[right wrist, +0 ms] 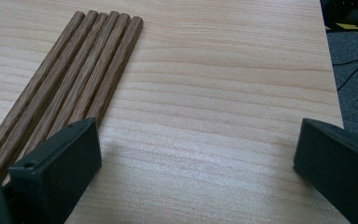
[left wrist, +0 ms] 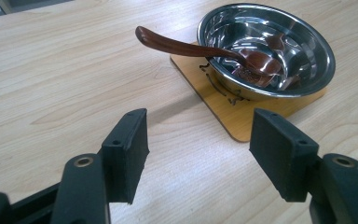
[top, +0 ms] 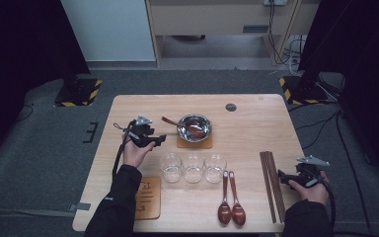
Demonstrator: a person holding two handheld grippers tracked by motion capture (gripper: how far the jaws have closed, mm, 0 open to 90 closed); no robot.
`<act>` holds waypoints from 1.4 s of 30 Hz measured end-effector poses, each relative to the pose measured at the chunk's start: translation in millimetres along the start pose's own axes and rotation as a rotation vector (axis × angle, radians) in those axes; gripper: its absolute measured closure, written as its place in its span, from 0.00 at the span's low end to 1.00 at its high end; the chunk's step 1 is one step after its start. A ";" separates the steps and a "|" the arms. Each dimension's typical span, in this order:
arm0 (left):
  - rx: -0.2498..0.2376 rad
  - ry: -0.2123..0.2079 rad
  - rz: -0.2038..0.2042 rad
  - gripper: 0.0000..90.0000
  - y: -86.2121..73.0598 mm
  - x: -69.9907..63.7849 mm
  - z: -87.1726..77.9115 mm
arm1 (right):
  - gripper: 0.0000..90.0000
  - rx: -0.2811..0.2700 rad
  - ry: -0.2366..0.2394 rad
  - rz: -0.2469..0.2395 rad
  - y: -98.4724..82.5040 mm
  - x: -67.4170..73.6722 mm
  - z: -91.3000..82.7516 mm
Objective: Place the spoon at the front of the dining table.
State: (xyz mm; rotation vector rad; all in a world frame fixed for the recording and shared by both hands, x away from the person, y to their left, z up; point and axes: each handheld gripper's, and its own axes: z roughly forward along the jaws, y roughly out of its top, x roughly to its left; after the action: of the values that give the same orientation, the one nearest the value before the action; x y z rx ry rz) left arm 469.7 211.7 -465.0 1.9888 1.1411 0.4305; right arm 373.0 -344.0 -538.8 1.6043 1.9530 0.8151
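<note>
Bowl: steel bowl (left wrist: 279, 51) stands on a wooden coaster (left wrist: 242, 114) on the counter (top: 256, 106).
Contents: brown spoon (left wrist: 200, 50), head inside, handle over the rim.
Glasses: three (top: 193, 168) in a row nearby.
Left tool (left wrist: 198, 149): jaws apart, nothing between, just short of the coaster.
Right tool (right wrist: 196, 163): jaws wide, nothing held, beside the chopsticks (right wrist: 74, 74).

Wood counter (top: 256, 106) carries a coaster (top: 194, 143) under a steel bowl, three glasses (top: 193, 167), two spoons (top: 231, 210), chopsticks (top: 271, 185), second coaster (top: 148, 197) near the front-left edge.
</note>
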 end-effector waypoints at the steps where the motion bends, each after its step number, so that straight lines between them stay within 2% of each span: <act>1: -0.003 0.004 -0.002 0.40 -1.3 0.1 -3.0 | 0.01 0.000 0.000 -0.001 0.0 -0.1 0.0; 10: -0.039 0.030 -0.017 0.37 -12.3 2.1 -26.5 | 0.03 -0.007 -0.005 -0.002 -0.3 -0.3 -0.7; 17: -0.051 0.048 -0.023 0.35 -21.4 4.5 -41.7 | 0.10 -0.021 -0.001 0.000 -0.7 -0.6 -2.1; 24: -0.056 0.066 -0.027 0.32 -32.8 7.6 -56.4 | 0.21 -0.009 -0.012 -0.011 1.3 -2.1 -6.6; 30: -0.043 0.081 -0.042 0.30 -46.8 13.1 -64.8 | 0.23 -0.043 -0.001 0.000 6.0 0.2 -12.2; 42: -0.016 0.114 -0.057 0.24 -73.1 24.6 -72.8 | 0.24 -0.093 0.017 -0.020 16.1 7.5 -22.6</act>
State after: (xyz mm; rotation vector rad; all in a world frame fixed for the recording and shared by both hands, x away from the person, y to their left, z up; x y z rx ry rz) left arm 396.1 287.0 -477.3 1.9330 1.2580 0.5275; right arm 367.0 -337.7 -511.4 1.5263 1.9109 0.9007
